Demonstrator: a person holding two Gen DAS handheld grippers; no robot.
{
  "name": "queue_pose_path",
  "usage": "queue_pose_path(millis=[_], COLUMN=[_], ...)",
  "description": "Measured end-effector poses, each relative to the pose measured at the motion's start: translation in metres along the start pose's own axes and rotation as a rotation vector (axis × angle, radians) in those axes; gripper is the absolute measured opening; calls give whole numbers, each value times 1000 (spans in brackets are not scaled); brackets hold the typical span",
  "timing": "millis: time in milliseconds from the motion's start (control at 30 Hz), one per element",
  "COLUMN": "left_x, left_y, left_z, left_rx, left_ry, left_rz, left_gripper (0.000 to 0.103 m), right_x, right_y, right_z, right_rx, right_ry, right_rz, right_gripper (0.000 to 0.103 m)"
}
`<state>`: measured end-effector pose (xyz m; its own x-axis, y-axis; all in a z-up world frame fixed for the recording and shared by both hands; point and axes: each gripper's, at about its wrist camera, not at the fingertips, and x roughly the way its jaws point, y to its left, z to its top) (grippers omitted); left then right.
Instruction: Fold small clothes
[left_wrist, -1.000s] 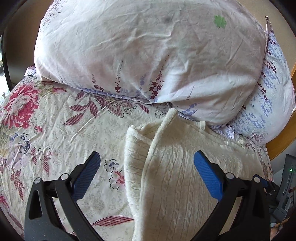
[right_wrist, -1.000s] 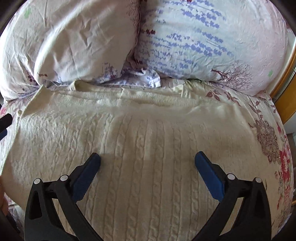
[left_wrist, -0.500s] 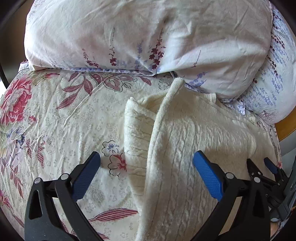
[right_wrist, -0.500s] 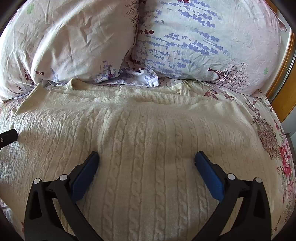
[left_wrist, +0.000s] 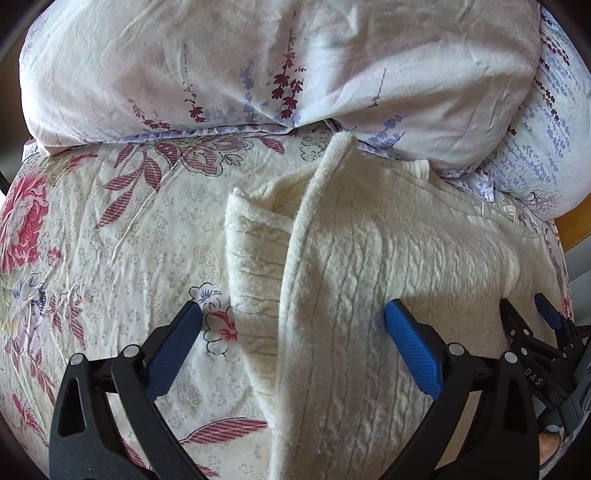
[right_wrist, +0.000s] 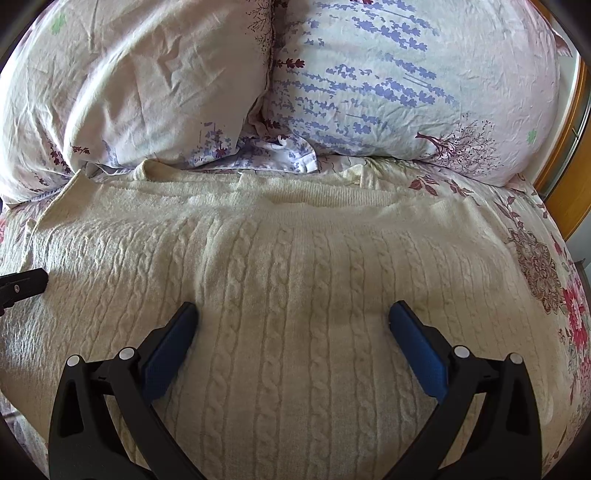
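A cream cable-knit sweater (right_wrist: 295, 258) lies spread flat on the bed, its top edge against the pillows. In the left wrist view its left side (left_wrist: 351, 277) has a raised ridge of fabric, with a folded part (left_wrist: 251, 258) lying beside it. My left gripper (left_wrist: 293, 310) hovers low over that edge. Its jaws are closing with the ridge between them, and the pads do not press on it. My right gripper (right_wrist: 292, 309) stands open above the middle of the sweater, holding nothing. Its black fingers (left_wrist: 535, 325) show at the right of the left wrist view.
Two floral pillows (right_wrist: 129, 92) (right_wrist: 406, 81) lie side by side just beyond the sweater. The bed carries a flowered sheet (left_wrist: 110, 240), bare to the left of the sweater. A wooden bed frame (right_wrist: 565, 184) runs along the right side.
The left gripper has come down and closer to the sweater's left edge, and its jaws have narrowed a little. The right gripper's fingers have come into its view. The right gripper stays put.
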<state>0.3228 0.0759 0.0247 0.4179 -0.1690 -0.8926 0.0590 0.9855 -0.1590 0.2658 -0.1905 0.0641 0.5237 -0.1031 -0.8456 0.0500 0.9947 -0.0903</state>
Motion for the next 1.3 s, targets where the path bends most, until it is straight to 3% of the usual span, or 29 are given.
queue_pose_path(millis=[100, 200, 300, 433, 667, 800, 1000, 1100, 1300], left_x=[-3, -5, -5, -8, -44, -65, -72, -70, -66], left_y=[-6, -6, 0, 4, 6, -15, -49, -61, -98], left_z=[0, 1, 1, 2, 4, 9, 13, 13, 17], left_rx=[6, -18, -74, -108, -152, -135, -117, -140, -175], left_ry=[-16, -27, -31, -33, -118, -161, -160, -151, -144], left_rz=[-48, -65, -145, -193, -380, -489, -550, -578, -662], left_gripper=[66, 53, 32, 21, 16, 16, 15, 15, 12], right_x=[1, 2, 2, 2, 3, 4, 3, -12, -42], right_y=[-2, -2, -2, -2, -1, -2, 0, -20, -91], right_z=[1, 1, 1, 1, 4, 5, 9, 11, -3], right_rx=[3, 4, 5, 7, -13, -19, -57, -26, 96], right_ry=[1, 3, 4, 5, 17, 32, 39, 27, -45], right_rz=[5, 9, 10, 9, 16, 21, 26, 63, 45], right_gripper=[102, 102, 102, 102, 102, 102, 102, 102, 102])
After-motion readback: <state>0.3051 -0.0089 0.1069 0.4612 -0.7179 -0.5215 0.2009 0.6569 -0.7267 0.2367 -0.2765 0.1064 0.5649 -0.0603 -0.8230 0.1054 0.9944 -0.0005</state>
